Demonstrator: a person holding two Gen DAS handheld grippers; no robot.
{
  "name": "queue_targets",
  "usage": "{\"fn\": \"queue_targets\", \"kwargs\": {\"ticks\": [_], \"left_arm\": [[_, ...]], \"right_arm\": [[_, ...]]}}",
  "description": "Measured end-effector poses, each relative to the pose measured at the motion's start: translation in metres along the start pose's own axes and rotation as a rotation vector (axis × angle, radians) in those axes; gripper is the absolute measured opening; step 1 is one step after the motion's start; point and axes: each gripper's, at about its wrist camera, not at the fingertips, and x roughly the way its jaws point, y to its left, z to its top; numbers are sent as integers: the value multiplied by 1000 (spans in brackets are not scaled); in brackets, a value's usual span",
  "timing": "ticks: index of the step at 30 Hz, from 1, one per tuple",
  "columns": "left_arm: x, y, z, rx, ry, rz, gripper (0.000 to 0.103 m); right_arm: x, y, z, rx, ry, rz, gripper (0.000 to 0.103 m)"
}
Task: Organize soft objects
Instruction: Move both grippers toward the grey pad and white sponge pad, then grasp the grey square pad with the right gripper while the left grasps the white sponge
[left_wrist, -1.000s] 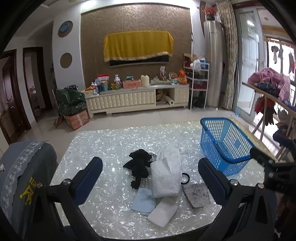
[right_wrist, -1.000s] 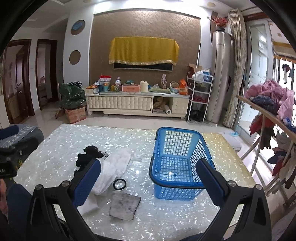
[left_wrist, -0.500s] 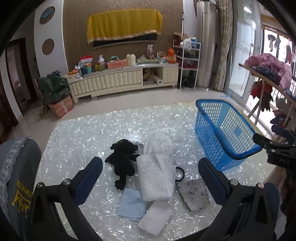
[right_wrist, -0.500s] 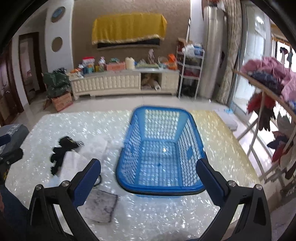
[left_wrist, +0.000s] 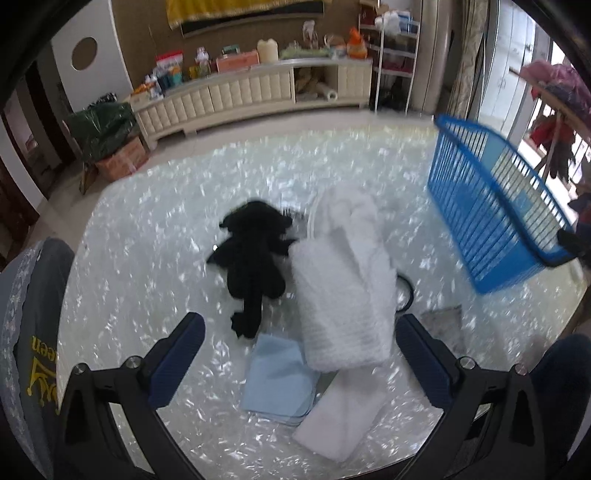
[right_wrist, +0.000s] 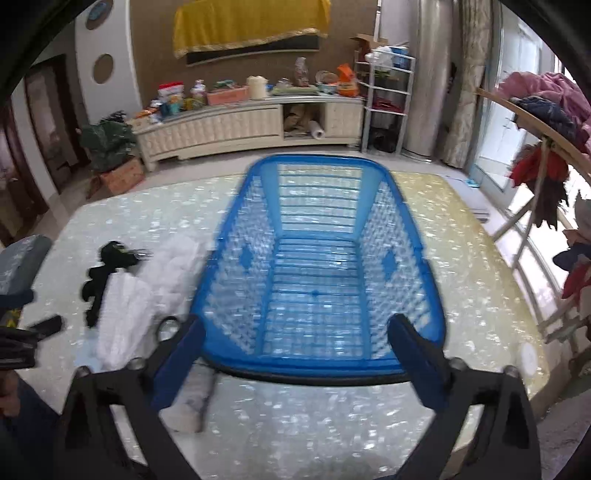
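Plainly, both the left gripper (left_wrist: 295, 341) and right gripper (right_wrist: 295, 334) gape empty; the waffle-textured white towel (left_wrist: 341, 291) lies folded.

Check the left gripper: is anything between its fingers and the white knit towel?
Nothing visible blocks it. The left gripper is open, and the white knit towel lies directly ahead, on top of the pile, beside the black plush toy.
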Motion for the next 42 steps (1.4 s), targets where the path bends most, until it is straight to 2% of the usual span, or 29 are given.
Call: {"fn": "queue_targets", "kwargs": {"ticks": [4,9,18,22,34,39,42], "left_arm": [[12,1,-9,26,51,-8,103],[17,3,-27,43,89,-40,103],[22,-2,-58,104,146,-75,102],[29,-9,-66,134,167,-109,96],[57,-20,-76,171,199,-86,81],[62,-21,-76,160,209,-103,74],[62,-20,-76,154,226,-119,60]], "right_arm": [[-13,20,-7,-44,-8,62,95],[-18,42,-21,-83,25,127,95],[-9,67,-43,-139,90,177,95],[8,69,-47,-144,141,167,95],[62,79,-60,-163,257,127,92],[79,84,-64,-178,290,118,91],[87,85,-67,-178,306,101,90]]}}
